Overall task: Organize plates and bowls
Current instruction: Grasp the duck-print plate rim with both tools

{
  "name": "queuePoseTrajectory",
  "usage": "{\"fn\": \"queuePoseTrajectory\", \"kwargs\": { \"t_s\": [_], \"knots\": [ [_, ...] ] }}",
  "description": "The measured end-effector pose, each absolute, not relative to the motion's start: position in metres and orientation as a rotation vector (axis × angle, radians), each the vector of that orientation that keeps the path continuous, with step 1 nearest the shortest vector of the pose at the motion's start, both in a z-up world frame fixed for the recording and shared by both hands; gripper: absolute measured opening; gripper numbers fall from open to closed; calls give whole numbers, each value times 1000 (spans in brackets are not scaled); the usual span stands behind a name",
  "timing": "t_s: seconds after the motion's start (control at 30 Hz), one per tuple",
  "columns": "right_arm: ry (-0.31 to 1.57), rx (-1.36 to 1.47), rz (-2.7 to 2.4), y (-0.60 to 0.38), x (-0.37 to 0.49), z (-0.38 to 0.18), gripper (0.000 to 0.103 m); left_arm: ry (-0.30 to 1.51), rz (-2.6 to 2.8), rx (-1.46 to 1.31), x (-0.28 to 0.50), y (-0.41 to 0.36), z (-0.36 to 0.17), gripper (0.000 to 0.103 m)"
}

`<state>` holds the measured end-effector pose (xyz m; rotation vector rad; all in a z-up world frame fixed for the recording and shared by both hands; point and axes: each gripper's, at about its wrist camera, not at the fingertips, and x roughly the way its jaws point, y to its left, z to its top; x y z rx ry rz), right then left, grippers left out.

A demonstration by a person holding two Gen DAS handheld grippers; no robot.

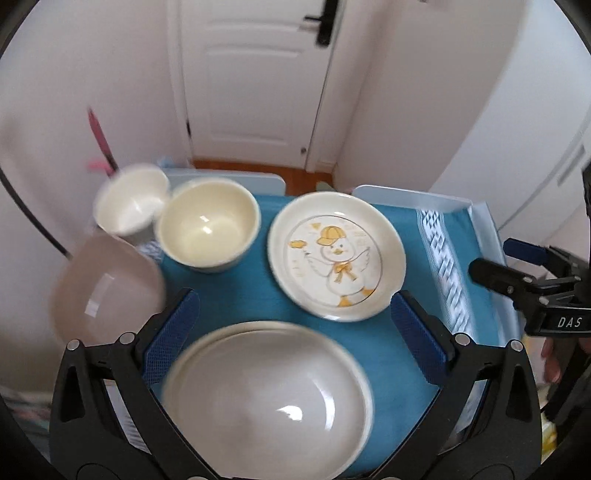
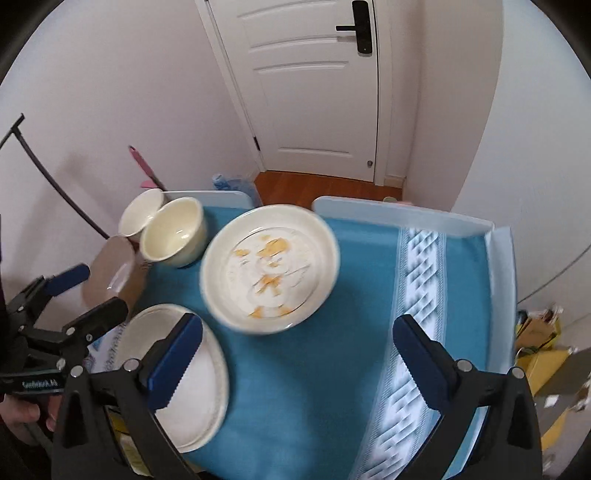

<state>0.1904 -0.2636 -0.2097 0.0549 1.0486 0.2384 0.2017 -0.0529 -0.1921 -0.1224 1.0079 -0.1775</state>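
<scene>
Holding both tongs wide open and empty, we are hovering over the blue cloth [image 2: 295, 369]. Left tongs [image 1: 295, 328] are framing the plain plate [image 1: 266, 402]; the duck plate [image 1: 337, 256] is lying ahead of the right tongs [image 2: 295, 354], two bowls [image 1: 207, 229] beyond.

- The cloth [image 1: 236, 295] is teal blue, with a white woven-pattern band [image 2: 413, 295] near one side.
- One plate [image 1: 336, 254] is cream, printed with a white duck in a yellow cap and bow.
- One bowl [image 1: 208, 227] is pale yellow.
- The door [image 2: 314, 88] is white, its handle [image 2: 360, 27] black.
</scene>
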Motion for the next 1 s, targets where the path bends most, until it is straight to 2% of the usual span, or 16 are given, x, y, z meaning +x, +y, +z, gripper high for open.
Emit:
{"fn": "queuePoseTrajectory", "kwargs": {
  "t_s": [0.07,0.17,0.23,0.27,0.3,0.33,0.4,0.53,0.6,0.63,0.73,0.8,0.87,1.0],
  "knots": [
    [1045,35,215,-273,205,-213,103,1061,-153,-189,220,-56,-213,102],
    [1138,94,289,-287,245,-242,103,1108,-103,-241,240,-57,-237,100],
    [1173,116,326,-291,259,-260,102,1134,-66,-250,251,-59,-254,94],
    [1195,117,345,-292,270,-273,97,1151,-55,-253,257,-59,-261,85],
    [1205,122,370,-292,276,-282,87,1169,-45,-257,262,-59,-269,76],
    [1214,126,391,-291,278,-290,82,1188,-35,-266,267,-60,-278,73],
    [1249,141,436,-288,288,-308,64,1210,-25,-275,276,-60,-291,62],
    [1289,142,500,-279,298,-330,50,1245,-13,-277,284,-64,-309,43],
    [1292,128,523,-275,299,-336,38,1253,-6,-276,286,-65,-315,34],
    [1295,127,532,-275,300,-338,35,1254,-1,-273,287,-66,-317,33],
    [1298,118,551,-271,302,-343,32,1242,11,-272,288,-67,-319,28],
    [1288,97,558,-271,305,-343,25,1236,2,-284,288,-68,-319,20],
    [1286,81,554,-269,306,-342,16,1232,11,-268,289,-71,-319,20],
    [1276,81,550,-271,307,-343,14,1226,21,-244,286,-75,-320,19]
  ]
}}
